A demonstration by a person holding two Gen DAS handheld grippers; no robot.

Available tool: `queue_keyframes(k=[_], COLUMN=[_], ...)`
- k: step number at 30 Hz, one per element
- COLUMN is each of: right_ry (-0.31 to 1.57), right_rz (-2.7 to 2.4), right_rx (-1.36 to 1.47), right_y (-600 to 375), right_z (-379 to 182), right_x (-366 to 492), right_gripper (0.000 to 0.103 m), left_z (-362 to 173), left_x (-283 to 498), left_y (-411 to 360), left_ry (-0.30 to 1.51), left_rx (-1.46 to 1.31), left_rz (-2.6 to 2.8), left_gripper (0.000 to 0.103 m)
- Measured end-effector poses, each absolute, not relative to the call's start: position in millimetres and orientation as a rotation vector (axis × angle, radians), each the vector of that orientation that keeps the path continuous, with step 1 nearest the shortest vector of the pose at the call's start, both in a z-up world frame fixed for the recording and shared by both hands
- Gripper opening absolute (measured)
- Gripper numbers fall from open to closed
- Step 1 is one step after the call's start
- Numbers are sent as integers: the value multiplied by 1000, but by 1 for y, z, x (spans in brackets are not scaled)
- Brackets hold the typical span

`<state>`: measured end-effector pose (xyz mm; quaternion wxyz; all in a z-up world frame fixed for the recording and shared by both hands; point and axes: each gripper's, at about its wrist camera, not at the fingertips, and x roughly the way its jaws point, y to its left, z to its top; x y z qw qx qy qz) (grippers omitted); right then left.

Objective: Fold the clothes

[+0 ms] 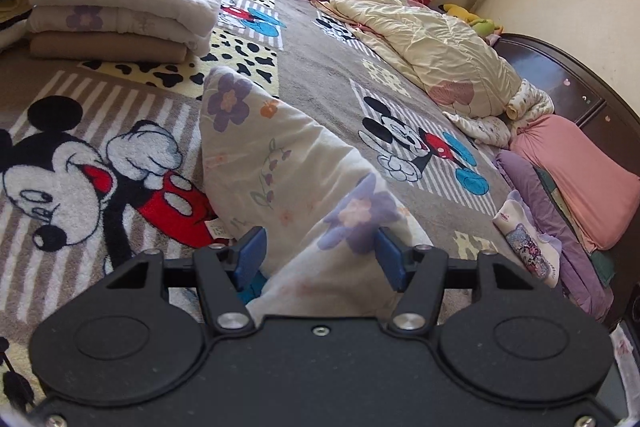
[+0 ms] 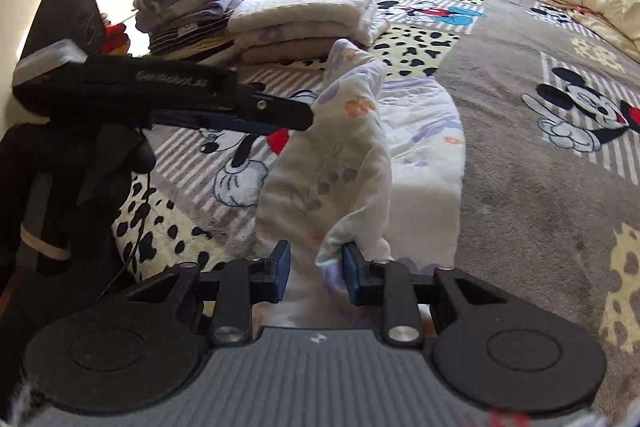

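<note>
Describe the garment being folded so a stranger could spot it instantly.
On the Mickey blanket, near the folded stack, lies a white floral garment. Unlike the stacked pieces, it is unfolded, with purple flowers, one edge lifted.

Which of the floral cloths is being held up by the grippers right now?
The unfolded floral cloth, draped between both grippers' fingers. The other floral piece lies folded in the folded stack behind, untouched.

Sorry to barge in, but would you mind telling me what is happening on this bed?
A person is folding clothes with two handheld tools. The left tool and the right tool each have cloth of the same floral garment between their fingers, lifted above the cartoon blanket. A stack of folded laundry lies behind it.
</note>
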<state>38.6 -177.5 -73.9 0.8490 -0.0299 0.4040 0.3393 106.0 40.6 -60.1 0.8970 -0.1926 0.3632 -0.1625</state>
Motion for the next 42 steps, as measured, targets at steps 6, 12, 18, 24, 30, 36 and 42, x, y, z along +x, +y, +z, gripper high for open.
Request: queue_keyframes(k=[6, 12, 18, 24, 30, 36, 42], right_ry=[857, 849, 826, 794, 847, 943, 989], right_rz=[836, 905, 879, 758, 469, 384, 379], right_rx=[-191, -166, -51, 181, 167, 240, 268], right_y=[-126, -120, -158, -237, -275, -266, -249], right_z=[-78, -67, -44, -35, -72, -128, -151], right_x=[7, -16, -24, -19, 0, 17, 12], right_gripper=[32, 41, 56, 61, 62, 55, 38], left_z=[-48, -40, -37, -39, -52, -71, -89], left_x=[91, 90, 88, 95, 112, 105, 101], left_y=[77, 97, 109, 104, 96, 107, 110], left_ry=[696, 664, 637, 654, 701, 721, 752], left_rx=[-420, -434, -407, -463, -462, -425, -436], left_rz=[-241, -194, -137, -188, -141, -32, -22], left_gripper=[61, 61, 61, 64, 64, 64, 64])
